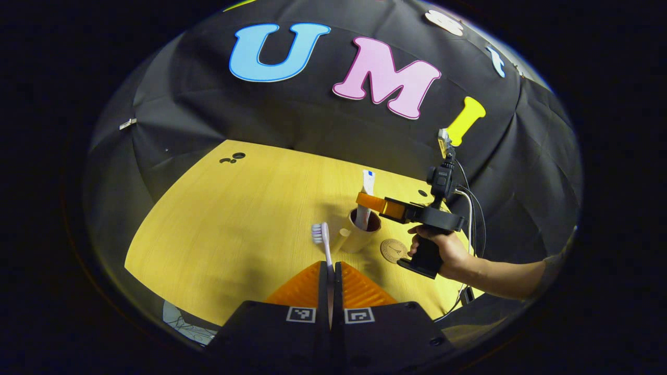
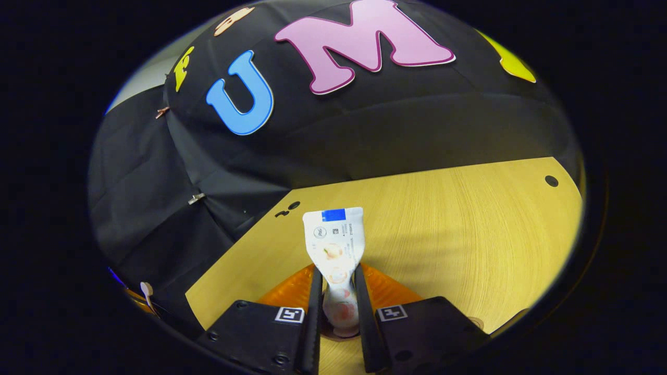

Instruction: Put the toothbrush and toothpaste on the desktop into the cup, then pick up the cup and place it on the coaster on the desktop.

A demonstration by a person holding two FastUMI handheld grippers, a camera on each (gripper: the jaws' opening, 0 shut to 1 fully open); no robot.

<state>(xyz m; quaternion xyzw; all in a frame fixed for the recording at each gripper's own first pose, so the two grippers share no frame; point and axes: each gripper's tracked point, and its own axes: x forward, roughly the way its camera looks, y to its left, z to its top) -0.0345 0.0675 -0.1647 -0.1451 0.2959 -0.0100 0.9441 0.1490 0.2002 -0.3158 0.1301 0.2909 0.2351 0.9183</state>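
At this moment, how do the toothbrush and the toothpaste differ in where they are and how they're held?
The toothpaste stands with its lower end inside the cup, while the toothbrush is outside it, beside the cup. The toothpaste is a wide flat tube; the toothbrush is a thin stick. Shared: both point upward, the left gripper on the toothbrush, the right gripper on the toothpaste.

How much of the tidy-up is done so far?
Nothing is fully done. The right gripper is lowering the toothpaste into the cup, both fingers on it. The left gripper holds the toothbrush just beside the cup. Left: let go of the paste, drop in the brush, move the cup onto the coaster.
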